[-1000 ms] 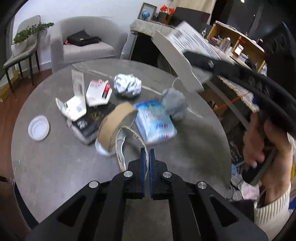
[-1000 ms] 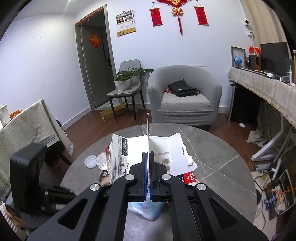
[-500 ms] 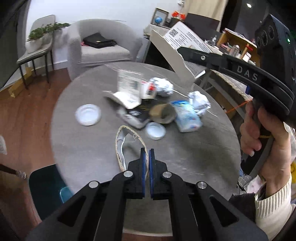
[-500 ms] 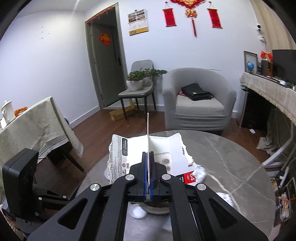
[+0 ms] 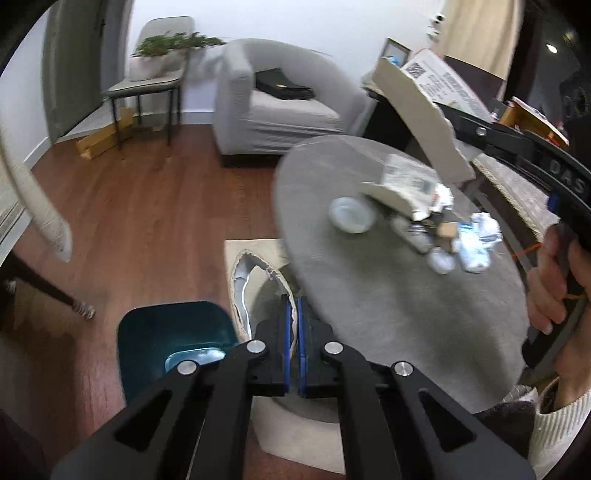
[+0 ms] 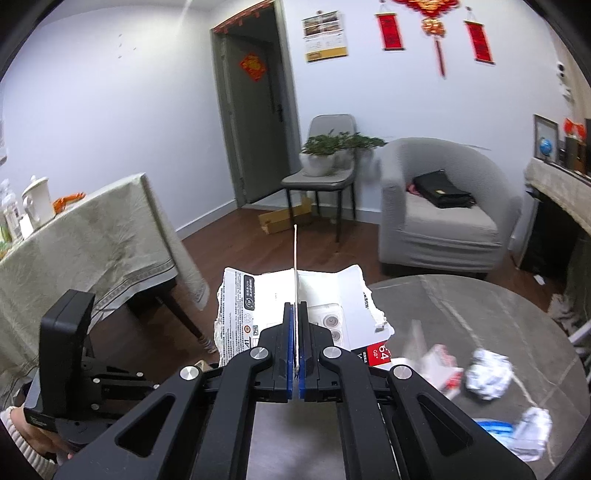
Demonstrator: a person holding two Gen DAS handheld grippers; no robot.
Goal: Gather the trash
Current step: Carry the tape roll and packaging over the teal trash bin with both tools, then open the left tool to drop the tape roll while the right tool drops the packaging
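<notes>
Our left gripper pinches a torn paper ring above the teal bin on the floor; our right gripper clamps a ripped carton sheet edge-on. More trash sits on the round table.

A room with pale walls and reddish wood floor. A grey armchair, a chair holding a potted plant, a grey door, red wall hangings.
</notes>
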